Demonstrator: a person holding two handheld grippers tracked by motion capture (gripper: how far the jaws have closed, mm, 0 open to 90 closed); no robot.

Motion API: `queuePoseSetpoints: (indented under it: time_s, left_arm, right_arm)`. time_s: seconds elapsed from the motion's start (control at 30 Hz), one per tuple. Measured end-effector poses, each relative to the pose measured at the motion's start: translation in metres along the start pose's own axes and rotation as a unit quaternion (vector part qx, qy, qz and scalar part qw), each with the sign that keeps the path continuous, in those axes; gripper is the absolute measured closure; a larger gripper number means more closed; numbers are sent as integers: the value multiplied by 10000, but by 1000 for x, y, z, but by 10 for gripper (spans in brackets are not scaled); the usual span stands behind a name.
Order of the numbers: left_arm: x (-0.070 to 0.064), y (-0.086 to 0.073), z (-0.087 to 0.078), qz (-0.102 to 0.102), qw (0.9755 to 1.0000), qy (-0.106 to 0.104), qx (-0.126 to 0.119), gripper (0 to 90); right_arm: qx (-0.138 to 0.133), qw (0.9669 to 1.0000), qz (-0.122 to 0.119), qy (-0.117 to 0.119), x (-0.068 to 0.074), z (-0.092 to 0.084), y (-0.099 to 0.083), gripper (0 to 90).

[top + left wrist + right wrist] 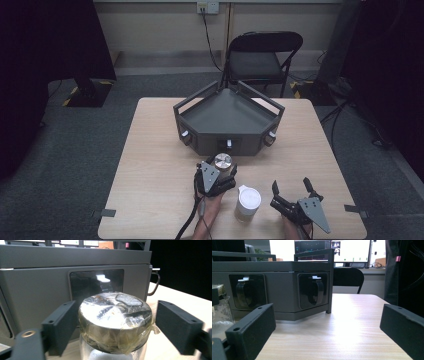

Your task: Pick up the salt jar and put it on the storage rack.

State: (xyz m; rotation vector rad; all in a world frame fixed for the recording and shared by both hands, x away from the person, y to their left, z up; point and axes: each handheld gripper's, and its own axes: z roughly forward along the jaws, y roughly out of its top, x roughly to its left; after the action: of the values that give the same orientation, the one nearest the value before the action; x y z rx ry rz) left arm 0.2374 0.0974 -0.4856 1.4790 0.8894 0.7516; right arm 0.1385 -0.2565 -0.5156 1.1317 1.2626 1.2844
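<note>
A dark grey tray (227, 112) with raised rails stands toward the far side of the wooden counter (150, 165), and everything else is placed relative to it. Just in front of the tray's near face sits a glass jar (115, 325) with a shiny metal lid wrapped in clear tape. The left gripper (216, 176) is at this jar, its fingers (60, 327) apart on either side of the lid; the left one is touching or nearly touching the lid, while the right one stands clear of it with a visible gap. Farther from the tray, nearer the person's edge of the counter, a white cup (248, 201) stands upright between the two grippers. The right gripper (295, 192) is to the right of the cup, held just above the counter, its fingers (252, 332) wide apart with nothing between them, pointing toward the tray's front panels. Beyond the tray, a black folding chair (262, 57) stands on the carpet.
</note>
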Motion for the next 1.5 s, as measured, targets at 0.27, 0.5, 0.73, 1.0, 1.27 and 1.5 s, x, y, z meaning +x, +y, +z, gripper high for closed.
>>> queuePoseSetpoints:
  time_s: [0.27,0.5,0.73,1.0,1.27,1.5]
  left_arm:
    - [4,-1,1,51,10000,-32,-55,331]
    - [2,-2,1,50,10000,10,-69,346]
    - [-1,-3,1,39,9999,68,-96,349]
    - [-1,-1,0,93,9999,116,-70,349]
    - [3,4,-6,141,9998,17,-147,349]
    - [8,8,-12,138,9996,-148,-198,349]
  right_arm:
    - [0,10000,1,-15,0,0,0,0]
    - [1,10000,1,-18,1,0,0,0]
    - [0,10000,1,-19,1,0,0,0]
    - [0,10000,0,-32,1,0,0,0]
    - [0,10000,0,-32,1,0,0,0]
    - [0,10000,-2,-32,1,0,0,0]
